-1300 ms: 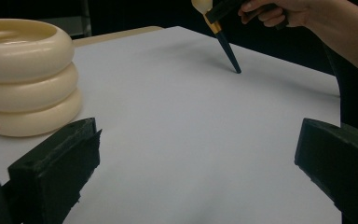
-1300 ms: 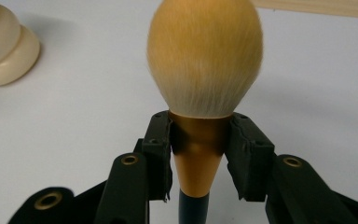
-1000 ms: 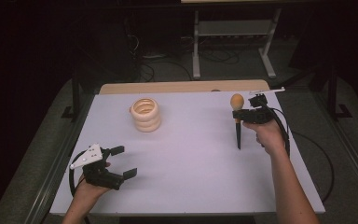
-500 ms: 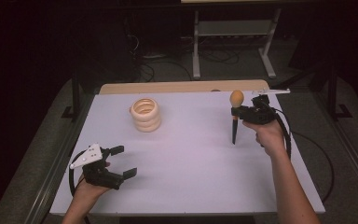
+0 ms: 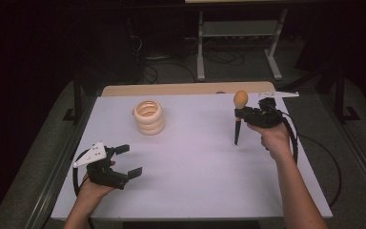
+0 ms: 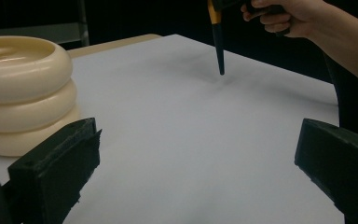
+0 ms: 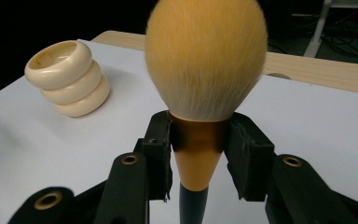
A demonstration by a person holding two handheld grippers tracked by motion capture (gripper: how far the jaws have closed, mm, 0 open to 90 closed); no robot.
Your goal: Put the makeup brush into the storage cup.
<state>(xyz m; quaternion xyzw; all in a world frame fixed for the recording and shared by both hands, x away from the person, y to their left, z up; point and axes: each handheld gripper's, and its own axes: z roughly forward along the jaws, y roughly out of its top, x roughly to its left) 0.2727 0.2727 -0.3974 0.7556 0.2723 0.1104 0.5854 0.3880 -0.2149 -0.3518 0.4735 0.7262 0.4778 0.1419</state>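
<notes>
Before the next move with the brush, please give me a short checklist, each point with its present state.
1. Right tongs shut on the brush at its ferrule: ok.
2. Brush upright, bristles up, handle tip down: ok.
3. Handle tip clear of the table: cannot tell.
4. Ringed holder upright, opening facing up: ok.
5. Left tongs open, holding nothing: ok.
6. Space between brush and holder free: ok.

The left gripper (image 5: 126,161) sits low near the desk's (image 5: 195,186) front left corner, jaws spread wide apart. The right gripper (image 5: 238,113), raised near the back right edge, is clamped on a brush (image 5: 238,117) held upright, bristles up.
</notes>
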